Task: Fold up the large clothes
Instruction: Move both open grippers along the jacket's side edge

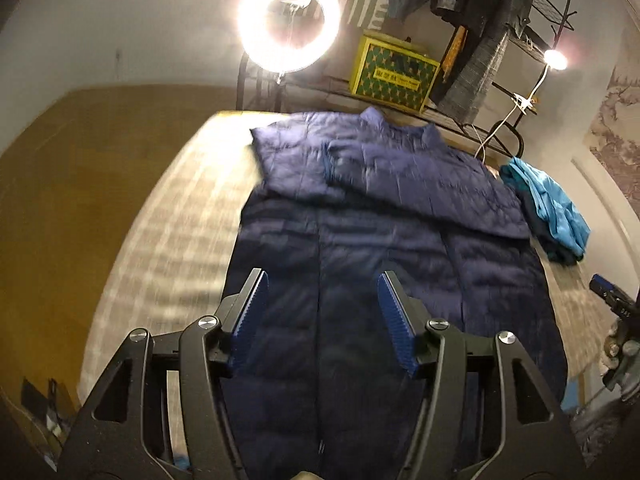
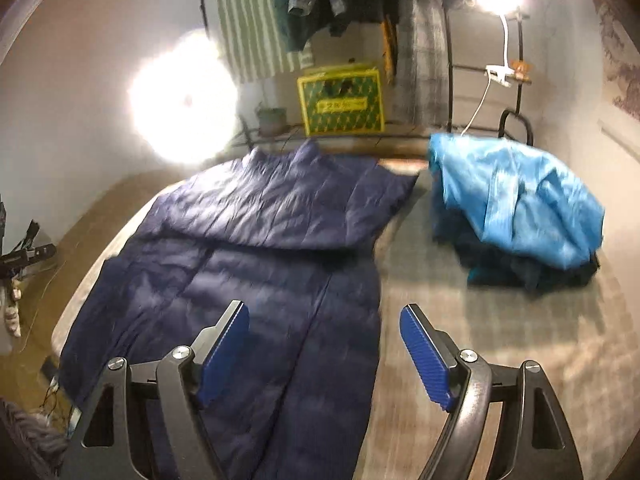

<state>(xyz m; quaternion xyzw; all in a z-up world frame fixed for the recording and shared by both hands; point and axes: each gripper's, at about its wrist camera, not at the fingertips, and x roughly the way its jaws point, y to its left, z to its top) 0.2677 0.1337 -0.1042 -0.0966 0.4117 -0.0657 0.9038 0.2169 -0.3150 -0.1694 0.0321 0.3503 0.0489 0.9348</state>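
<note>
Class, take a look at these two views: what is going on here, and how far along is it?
A person with a gripper in each hand is folding a navy puffer jacket spread on a table. Its sleeves are already folded across the chest. The left gripper and the right gripper are both open, hold nothing, and hover above the jacket's lower part. A crumpled light blue garment lies at the table's far right corner.

ring light, yellow box, clothes rack
</note>
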